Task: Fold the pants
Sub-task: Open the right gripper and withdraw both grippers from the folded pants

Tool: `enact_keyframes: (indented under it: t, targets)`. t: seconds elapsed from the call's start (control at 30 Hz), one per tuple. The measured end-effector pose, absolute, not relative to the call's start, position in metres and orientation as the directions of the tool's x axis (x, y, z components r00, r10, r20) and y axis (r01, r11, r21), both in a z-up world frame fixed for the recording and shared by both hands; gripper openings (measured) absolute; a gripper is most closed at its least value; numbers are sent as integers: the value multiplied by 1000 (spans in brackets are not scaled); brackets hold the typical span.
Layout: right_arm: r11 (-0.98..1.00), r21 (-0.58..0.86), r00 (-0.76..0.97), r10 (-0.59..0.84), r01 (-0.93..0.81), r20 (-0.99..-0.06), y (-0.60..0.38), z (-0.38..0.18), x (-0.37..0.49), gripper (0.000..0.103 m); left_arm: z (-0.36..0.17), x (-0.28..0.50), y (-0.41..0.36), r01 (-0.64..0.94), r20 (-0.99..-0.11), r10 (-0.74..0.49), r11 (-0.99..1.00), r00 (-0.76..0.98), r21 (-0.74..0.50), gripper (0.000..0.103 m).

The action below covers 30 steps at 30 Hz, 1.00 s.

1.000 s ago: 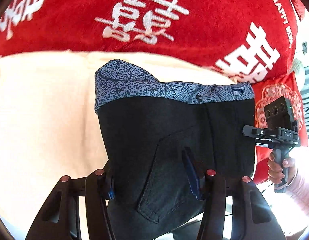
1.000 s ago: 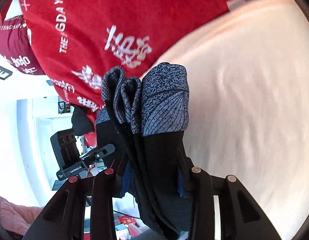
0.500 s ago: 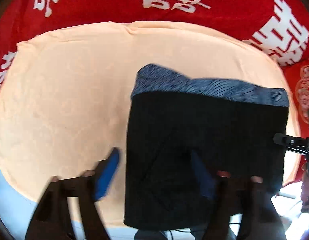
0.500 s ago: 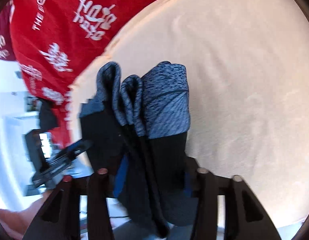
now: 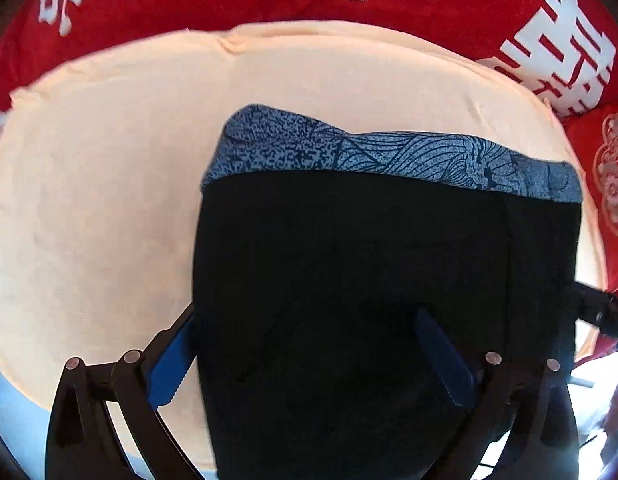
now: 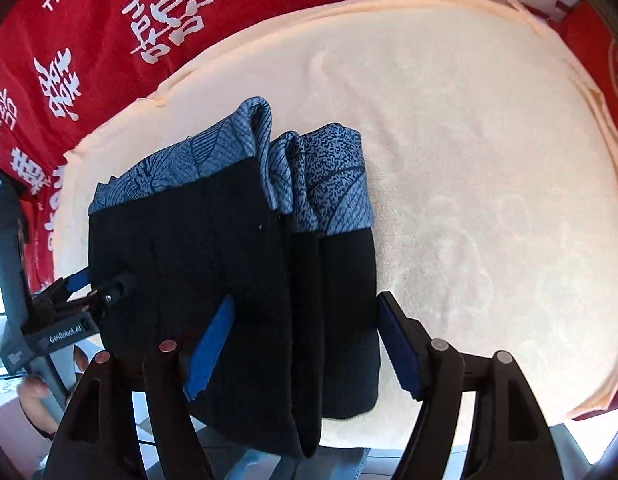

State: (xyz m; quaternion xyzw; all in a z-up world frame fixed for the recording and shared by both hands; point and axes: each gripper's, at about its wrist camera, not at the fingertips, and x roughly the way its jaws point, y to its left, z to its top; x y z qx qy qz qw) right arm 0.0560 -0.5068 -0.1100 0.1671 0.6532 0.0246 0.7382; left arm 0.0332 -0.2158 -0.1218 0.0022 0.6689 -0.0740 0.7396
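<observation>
Pants (image 6: pixel 237 264) lie folded into a thick, layered bundle on the cream blanket (image 6: pixel 489 160), near its front edge, with the red printed cover (image 6: pixel 109 20) beyond it. Several stacked layers show at the patterned blue cuffs (image 6: pixel 329 184), so the folding looks essentially finished; what remains, at most, is letting go and perhaps neatening the near edge, which hangs slightly over the blanket's border. The left tongs (image 5: pixel 309 344) stand wide, their blue pads straddling one side of the bundle without pinching it. The right tongs (image 6: pixel 305 332) are likewise spread wide around the other side, pads apart from the cloth on the outer side.
</observation>
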Motion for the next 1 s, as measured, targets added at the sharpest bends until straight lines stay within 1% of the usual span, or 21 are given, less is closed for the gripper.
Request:
enact_keyframes:
  t: [0.07, 0.1, 0.2, 0.23, 0.57, 0.77, 1.0]
  targets:
    - [948, 263, 162, 236, 179, -958, -504, -101, 50, 76, -120, 33, -215, 108, -990, -115, 989, 87, -106, 103]
    - [950, 258, 171, 228, 178, -959, -502, -95, 46, 76, -117, 31, -217, 115, -991, -96, 990, 94, -85, 103]
    - [953, 241, 187, 207, 182, -960, -495, -79, 36, 80, -100, 21, -228, 165, -990, 16, 986, 143, 39, 103]
    - [954, 238, 192, 203, 182, -960, -491, -74, 32, 80, -93, 17, -230, 173, -987, 30, 983, 155, 57, 103]
    - [955, 210, 203, 167, 212, -965, -453, -28, -2, 85, -16, -21, -231, 187, -983, 58, 978, 177, 91, 103]
    - [963, 168, 189, 129, 209, -973, -437, -12, -11, 85, 9, -37, -221, 169, -981, 81, 979, 174, 111, 103]
    - [970, 145, 175, 112, 193, -978, -421, 1, -20, 85, 23, -52, -215, 171, -976, 106, 975, 189, 140, 103]
